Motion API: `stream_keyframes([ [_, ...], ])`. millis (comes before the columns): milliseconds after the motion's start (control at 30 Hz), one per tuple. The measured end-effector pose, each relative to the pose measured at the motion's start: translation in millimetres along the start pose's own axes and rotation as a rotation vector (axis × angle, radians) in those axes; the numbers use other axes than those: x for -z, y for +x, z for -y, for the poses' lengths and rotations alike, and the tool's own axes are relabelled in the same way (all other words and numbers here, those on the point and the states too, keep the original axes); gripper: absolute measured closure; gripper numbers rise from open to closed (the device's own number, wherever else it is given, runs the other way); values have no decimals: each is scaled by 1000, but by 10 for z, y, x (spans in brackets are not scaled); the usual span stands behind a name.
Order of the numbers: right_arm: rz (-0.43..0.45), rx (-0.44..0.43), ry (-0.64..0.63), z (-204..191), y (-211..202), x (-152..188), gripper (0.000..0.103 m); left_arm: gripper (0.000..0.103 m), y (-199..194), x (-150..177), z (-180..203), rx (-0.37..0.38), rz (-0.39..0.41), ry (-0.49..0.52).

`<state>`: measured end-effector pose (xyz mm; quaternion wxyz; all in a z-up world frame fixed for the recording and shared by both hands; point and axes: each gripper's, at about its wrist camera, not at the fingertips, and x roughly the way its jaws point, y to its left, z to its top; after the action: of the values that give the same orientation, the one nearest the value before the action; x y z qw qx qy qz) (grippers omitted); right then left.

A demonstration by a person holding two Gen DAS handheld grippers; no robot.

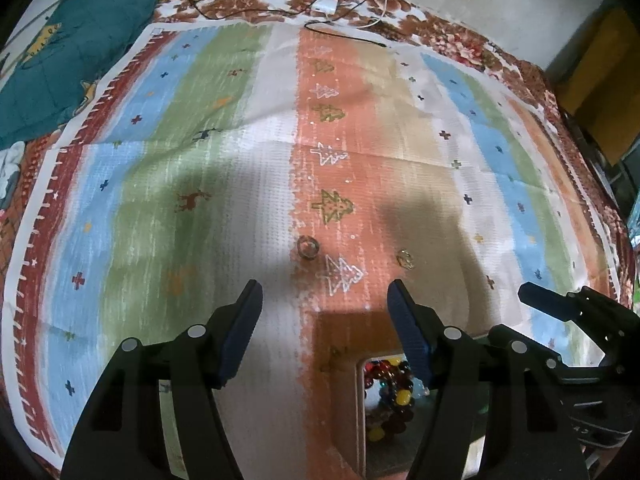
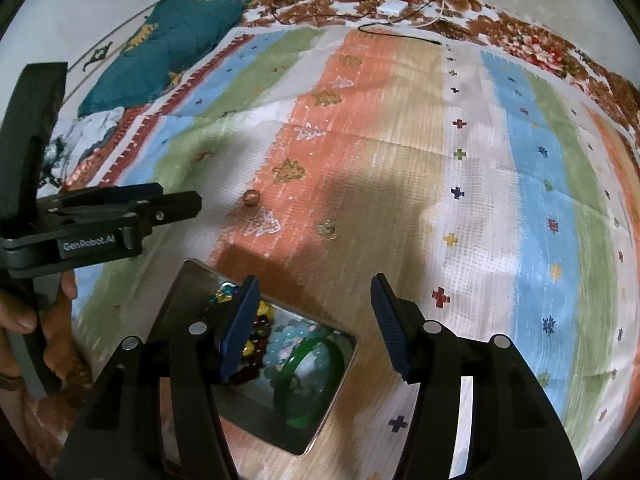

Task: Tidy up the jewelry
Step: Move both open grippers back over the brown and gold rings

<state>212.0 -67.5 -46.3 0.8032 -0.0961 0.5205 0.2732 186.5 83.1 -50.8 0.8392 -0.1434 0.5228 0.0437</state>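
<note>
A small ring lies on the striped cloth just ahead of my open, empty left gripper; it also shows in the right wrist view. A second small gold ring lies to its right. A metal jewelry box holds a green bangle and beaded bracelets; it shows partly under the left gripper. My right gripper is open and empty above the box's far edge. The left gripper's body shows at left.
The striped cloth covers a floral bedspread. A teal quilt lies at back left. Cables and a white charger lie at the far edge.
</note>
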Motion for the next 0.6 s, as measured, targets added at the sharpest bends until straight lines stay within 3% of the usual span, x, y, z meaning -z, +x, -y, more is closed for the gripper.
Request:
stream_keyframes([
  [600,-39,20,-5,48,383,-221,46,38,320,-169,-52,-29,-57,14],
])
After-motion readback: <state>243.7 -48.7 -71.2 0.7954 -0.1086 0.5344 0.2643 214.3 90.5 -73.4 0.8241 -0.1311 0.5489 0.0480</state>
